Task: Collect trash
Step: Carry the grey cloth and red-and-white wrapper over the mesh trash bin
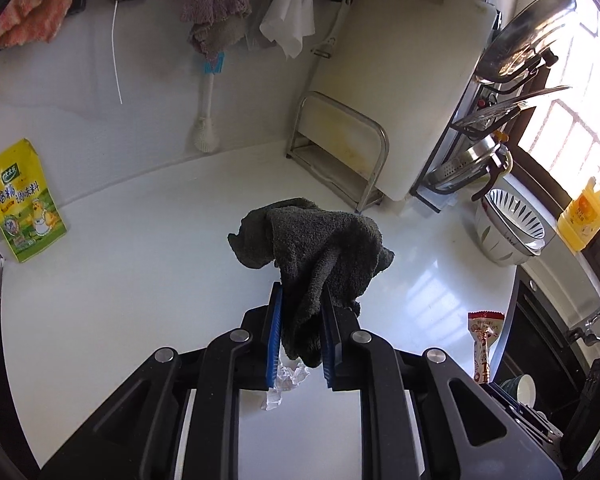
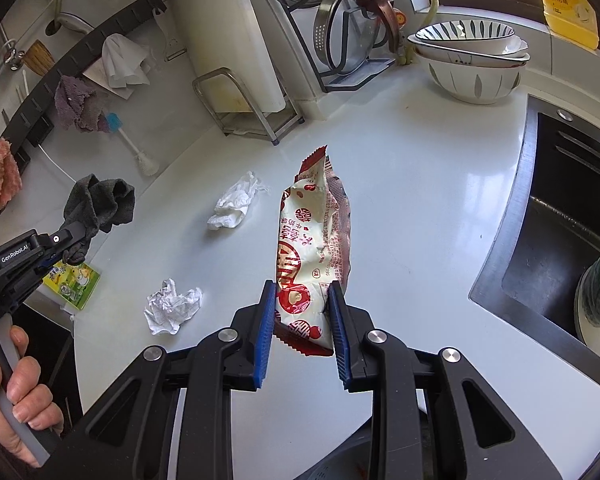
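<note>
Your right gripper [image 2: 302, 320] clamps a red-and-white snack wrapper [image 2: 314, 248] (puffy, crinkled) above the counter [image 2: 420, 200]; your left gripper [image 1: 302, 332] pinches a dark grey cloth [image 1: 320, 248], two crumpled papers [image 2: 172, 306] lying below

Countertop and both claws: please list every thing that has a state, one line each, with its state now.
Left claw: shut on dark grey cloth, lifted off the countertop.
Right claw: shut on red-and-white snack wrapper, held upright.
Crumpled paper ball: lying loose on the countertop.
White tissue: crumpled, lying loose.
Yellow seasoning pouch: leaning against the wall.
Bowls: stacked, upright.
</note>
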The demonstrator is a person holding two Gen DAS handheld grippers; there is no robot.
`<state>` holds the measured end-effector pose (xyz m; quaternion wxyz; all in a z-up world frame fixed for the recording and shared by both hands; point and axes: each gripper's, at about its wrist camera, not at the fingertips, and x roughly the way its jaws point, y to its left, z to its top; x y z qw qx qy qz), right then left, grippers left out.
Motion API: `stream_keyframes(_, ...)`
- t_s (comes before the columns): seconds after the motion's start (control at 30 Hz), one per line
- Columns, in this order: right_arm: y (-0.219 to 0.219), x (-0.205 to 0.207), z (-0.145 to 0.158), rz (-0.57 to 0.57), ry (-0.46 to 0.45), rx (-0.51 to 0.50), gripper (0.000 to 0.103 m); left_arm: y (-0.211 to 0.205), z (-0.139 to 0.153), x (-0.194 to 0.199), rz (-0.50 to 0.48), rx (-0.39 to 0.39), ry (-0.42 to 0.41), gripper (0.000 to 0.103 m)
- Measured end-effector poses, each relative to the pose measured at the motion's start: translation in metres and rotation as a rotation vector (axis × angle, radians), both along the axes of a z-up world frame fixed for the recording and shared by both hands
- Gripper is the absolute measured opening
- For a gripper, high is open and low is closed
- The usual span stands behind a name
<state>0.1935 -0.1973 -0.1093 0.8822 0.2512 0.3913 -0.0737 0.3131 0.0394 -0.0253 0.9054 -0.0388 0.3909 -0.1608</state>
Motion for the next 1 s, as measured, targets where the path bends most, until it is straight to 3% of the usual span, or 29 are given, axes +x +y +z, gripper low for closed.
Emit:
stream_keyframes(0.33,-0.005,-0.035,0.012,0.048,-0.001,0.003,0.026,0.003,-0.005,-0.061,-0.008,0.083,0.007,0.016)
stream_keyframes(1.0,-0.018,-0.178,0.013,0.323,0.081,-0.058,0.026,-0.053,-0.048,-0.26,0.021,0.154,0.121,0.017)
